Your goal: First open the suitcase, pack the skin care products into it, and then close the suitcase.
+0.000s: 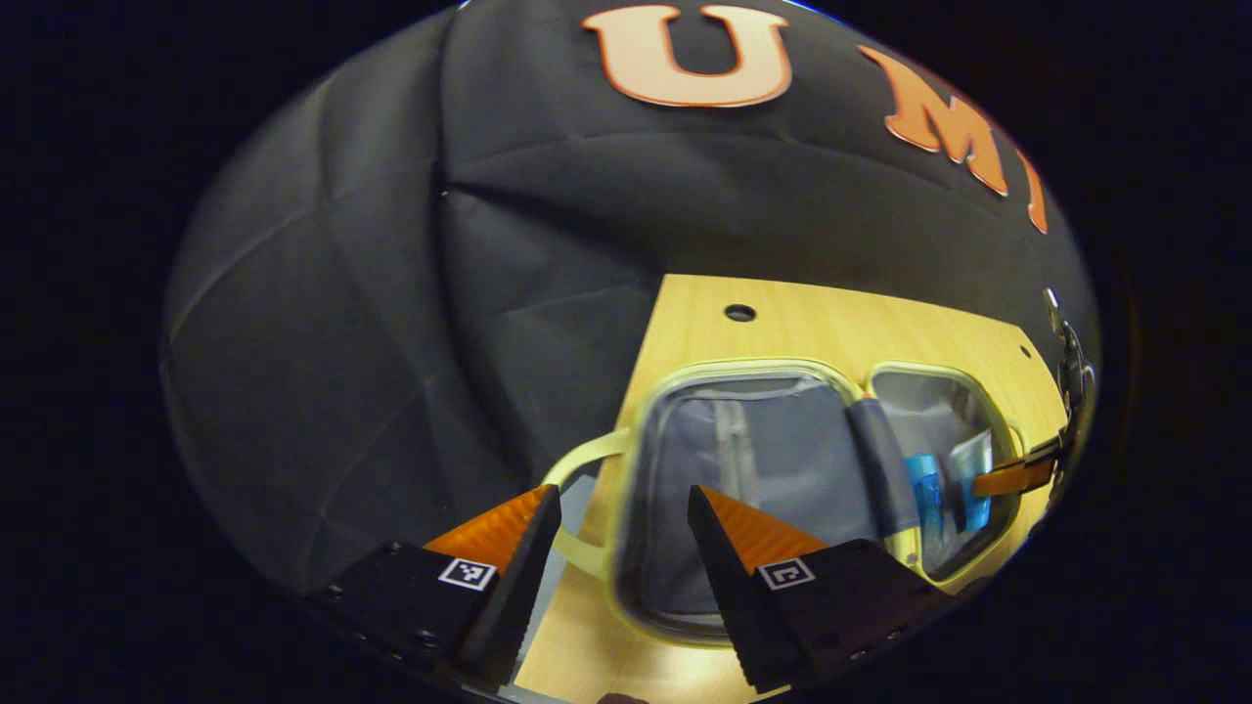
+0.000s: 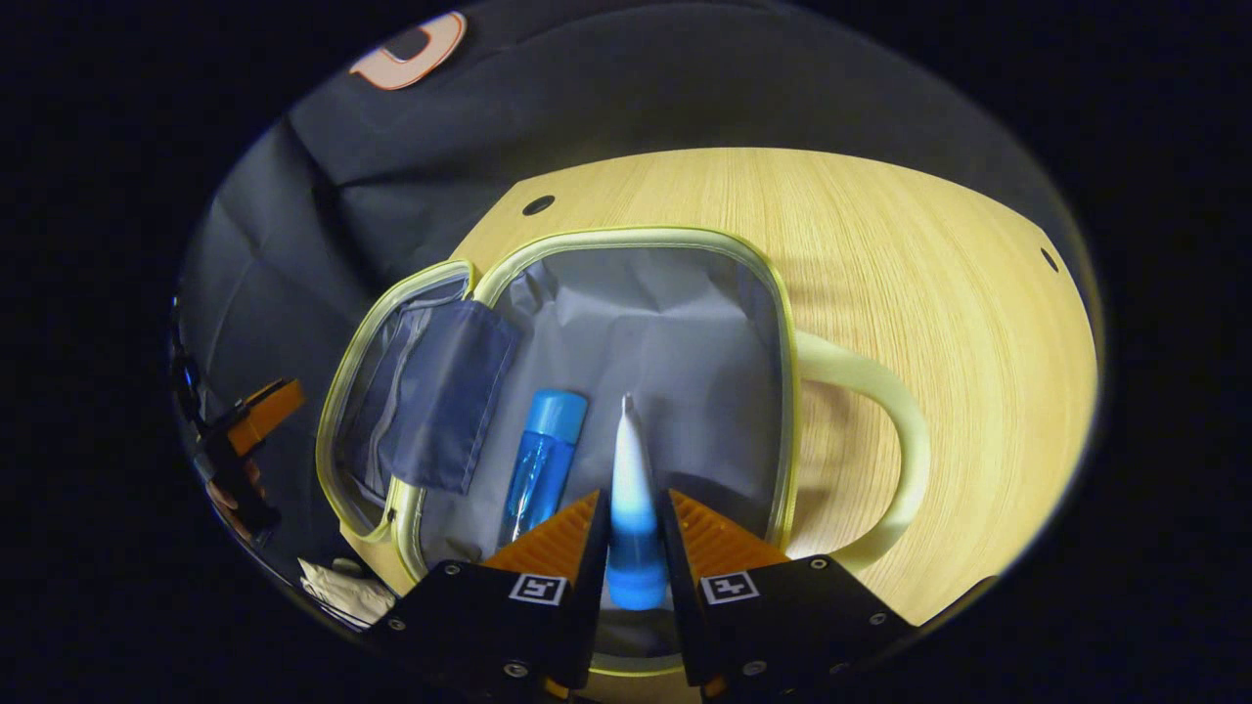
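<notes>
Right gripper view: right hand-held gripper (image 2: 631,508) clamped on a tube (image 2: 631,489), both fingers pressing its sides, long axis straight ahead, narrow tip pointing away, over the open suitcase (image 2: 626,323) on the worktop (image 2: 929,274). Blue bottle (image 2: 543,464) lies inside just beside the tube, cap end away, roughly parallel. Left gripper view: left hand-held gripper (image 1: 621,504) open, holding nothing, above the suitcase's other half; the handle (image 1: 577,469) sits betw. its fingers' line.

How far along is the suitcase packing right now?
The suitcase lies open on the table, and a blue bottle is already inside. The right tool grips a tube over the lining. The left tool is open. Left: release the tube, close the suitcase.
</notes>
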A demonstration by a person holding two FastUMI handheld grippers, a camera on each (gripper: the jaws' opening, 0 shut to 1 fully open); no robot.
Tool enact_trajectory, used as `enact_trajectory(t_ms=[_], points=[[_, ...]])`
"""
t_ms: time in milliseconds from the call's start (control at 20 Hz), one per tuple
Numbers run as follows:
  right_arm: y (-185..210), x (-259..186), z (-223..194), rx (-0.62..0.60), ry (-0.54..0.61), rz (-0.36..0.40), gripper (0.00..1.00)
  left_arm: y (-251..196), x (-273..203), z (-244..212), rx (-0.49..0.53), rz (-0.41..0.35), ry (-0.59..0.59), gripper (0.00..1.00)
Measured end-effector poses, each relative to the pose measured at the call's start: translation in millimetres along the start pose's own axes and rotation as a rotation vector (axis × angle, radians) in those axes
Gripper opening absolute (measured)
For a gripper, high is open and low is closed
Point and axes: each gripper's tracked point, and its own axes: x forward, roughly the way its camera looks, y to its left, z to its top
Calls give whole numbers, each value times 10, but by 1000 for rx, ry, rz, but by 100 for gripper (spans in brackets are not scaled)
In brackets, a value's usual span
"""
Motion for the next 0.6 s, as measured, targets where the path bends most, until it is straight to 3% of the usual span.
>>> enact_trajectory(t_ms=[100,150,300,600], points=[[64,-52,62,41,-5,25,42,213,26,-35,-40,21,1,82],[42,-82,122,57,-26,24,53,305,54,-63,-59,31,4,82],[-95,-238,432,93,-124,-7,69,533,183,-164,-134,56,30,82],[-633,-842,839,112,-306,-102,85,564,448,-402,-498,-44,140,86]])
